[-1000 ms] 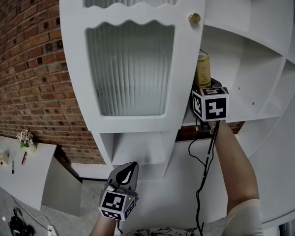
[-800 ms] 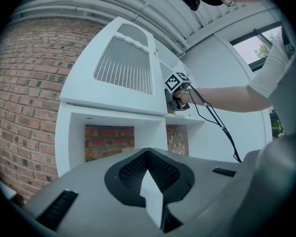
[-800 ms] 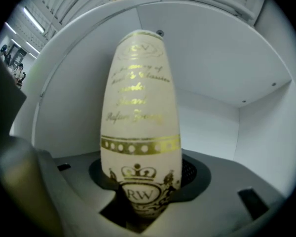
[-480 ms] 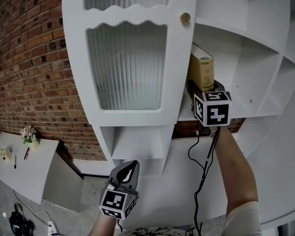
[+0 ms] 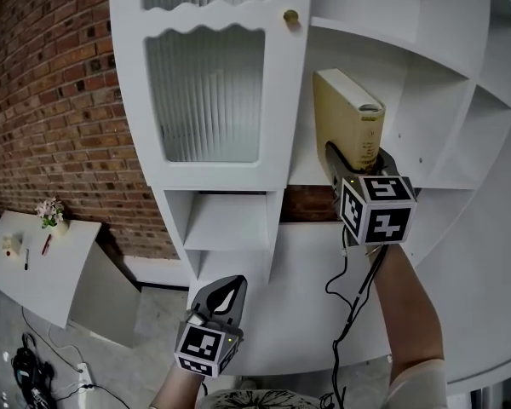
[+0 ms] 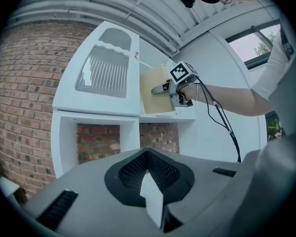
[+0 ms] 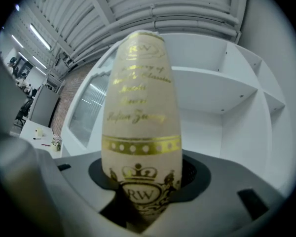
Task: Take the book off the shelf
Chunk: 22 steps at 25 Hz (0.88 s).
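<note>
A beige book point(image 5: 345, 119) with gold lettering stands upright at the front of the white shelf unit's point(image 5: 434, 100) open compartment. My right gripper point(image 5: 355, 160) is shut on its lower spine, one finger on each cover. In the right gripper view the spine point(image 7: 140, 127) fills the gap between the jaws. From the left gripper view the book point(image 6: 154, 90) and the right gripper point(image 6: 168, 89) show beside the cabinet door. My left gripper point(image 5: 220, 295) hangs low in front of the unit, shut and holding nothing; its jaws point(image 6: 148, 181) point up at the shelves.
A cabinet door point(image 5: 204, 92) with ribbed glass and a brass knob point(image 5: 290, 16) stands just left of the book. A brick wall point(image 5: 60, 126) runs behind. A white table point(image 5: 17, 279) with a small flower pot point(image 5: 49, 213) sits lower left. A cable point(image 5: 358, 288) hangs from the right gripper.
The book has come out from behind the door edge and shows far more of its cover and top. The right gripper has drawn back towards me with it. The left gripper stays low.
</note>
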Tool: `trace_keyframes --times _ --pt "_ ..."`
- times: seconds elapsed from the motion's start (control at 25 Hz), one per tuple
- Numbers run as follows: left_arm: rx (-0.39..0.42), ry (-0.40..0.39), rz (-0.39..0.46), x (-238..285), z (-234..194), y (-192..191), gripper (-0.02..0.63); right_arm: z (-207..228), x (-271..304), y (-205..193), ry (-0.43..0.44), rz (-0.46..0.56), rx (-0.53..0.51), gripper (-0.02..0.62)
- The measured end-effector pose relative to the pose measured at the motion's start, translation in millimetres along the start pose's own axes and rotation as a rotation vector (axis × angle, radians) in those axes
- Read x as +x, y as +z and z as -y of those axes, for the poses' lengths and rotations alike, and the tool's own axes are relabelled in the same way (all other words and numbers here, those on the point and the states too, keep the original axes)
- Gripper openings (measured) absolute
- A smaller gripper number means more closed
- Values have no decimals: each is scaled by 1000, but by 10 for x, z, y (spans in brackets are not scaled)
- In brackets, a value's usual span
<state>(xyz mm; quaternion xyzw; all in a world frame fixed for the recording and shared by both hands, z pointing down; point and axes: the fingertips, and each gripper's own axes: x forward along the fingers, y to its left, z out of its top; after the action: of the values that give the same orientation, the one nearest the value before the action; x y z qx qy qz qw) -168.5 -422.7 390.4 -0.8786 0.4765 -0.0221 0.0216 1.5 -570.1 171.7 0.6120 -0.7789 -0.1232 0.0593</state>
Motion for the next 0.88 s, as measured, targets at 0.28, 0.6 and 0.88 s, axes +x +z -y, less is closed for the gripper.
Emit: trace_keyframes --times 0.28,0.6,0.88 --pt "-4 13 -5 -244 392 48 14 -134 -633 -86 36 55 15 235" --pt "-7 29 -10 -493 765 66 14 -264 -1286 -448 98 46 75 235" --pt "-24 43 -17 -663 983 -55 14 -563 -1813 -1197 151 -31 109 235"
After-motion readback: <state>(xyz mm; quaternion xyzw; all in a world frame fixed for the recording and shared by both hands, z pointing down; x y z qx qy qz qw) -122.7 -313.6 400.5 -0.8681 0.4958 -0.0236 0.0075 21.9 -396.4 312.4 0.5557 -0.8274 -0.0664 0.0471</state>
